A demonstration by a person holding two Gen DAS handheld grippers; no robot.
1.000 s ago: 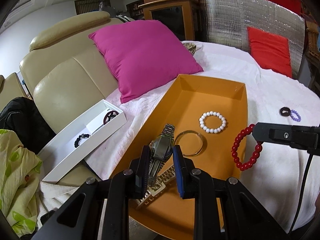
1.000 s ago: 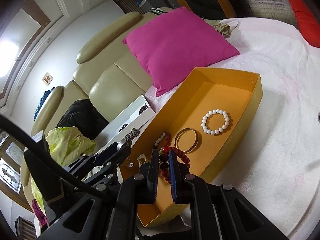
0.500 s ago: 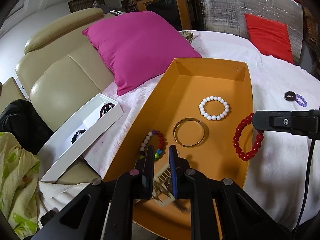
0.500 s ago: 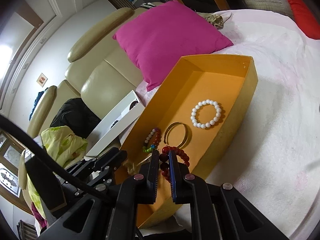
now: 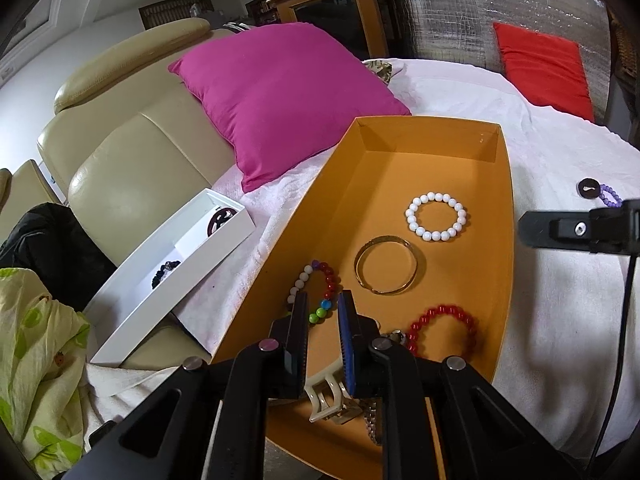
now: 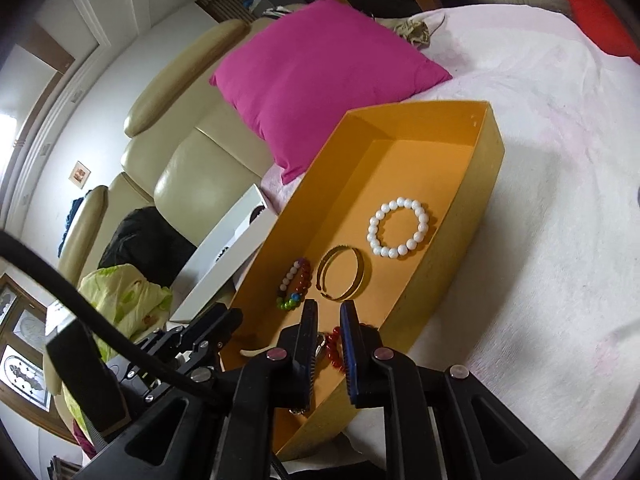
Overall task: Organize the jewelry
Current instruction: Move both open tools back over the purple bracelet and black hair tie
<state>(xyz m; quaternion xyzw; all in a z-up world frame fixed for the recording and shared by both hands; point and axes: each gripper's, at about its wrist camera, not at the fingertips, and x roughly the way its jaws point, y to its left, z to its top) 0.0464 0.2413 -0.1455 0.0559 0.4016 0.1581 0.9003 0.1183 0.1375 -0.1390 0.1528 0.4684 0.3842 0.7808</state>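
Observation:
An orange tray (image 5: 505, 208) (image 6: 452, 240) lies on the white cloth. In it are a white bead bracelet (image 5: 436, 216) (image 6: 398, 227), a gold bangle (image 5: 386, 265) (image 6: 341, 278), a multicolour bead bracelet (image 5: 318, 294) (image 6: 295, 284), a red bead bracelet (image 5: 442, 332) (image 6: 334, 350) and a watch (image 5: 340, 404). My left gripper (image 5: 323, 322) is open above the tray's near end, the watch lying below it. My right gripper (image 6: 329, 334) is open over the red bracelet.
A white box (image 5: 172, 268) with dark jewelry sits on the beige sofa at left. A pink pillow (image 5: 284, 96) lies behind the tray. A purple bracelet and dark ring (image 5: 600, 192) lie on the cloth at right. A green cloth (image 5: 36, 360) is at lower left.
Both grippers have opened. The watch has left the left gripper and lies in the tray. The red bracelet has left the right gripper and lies in the tray.

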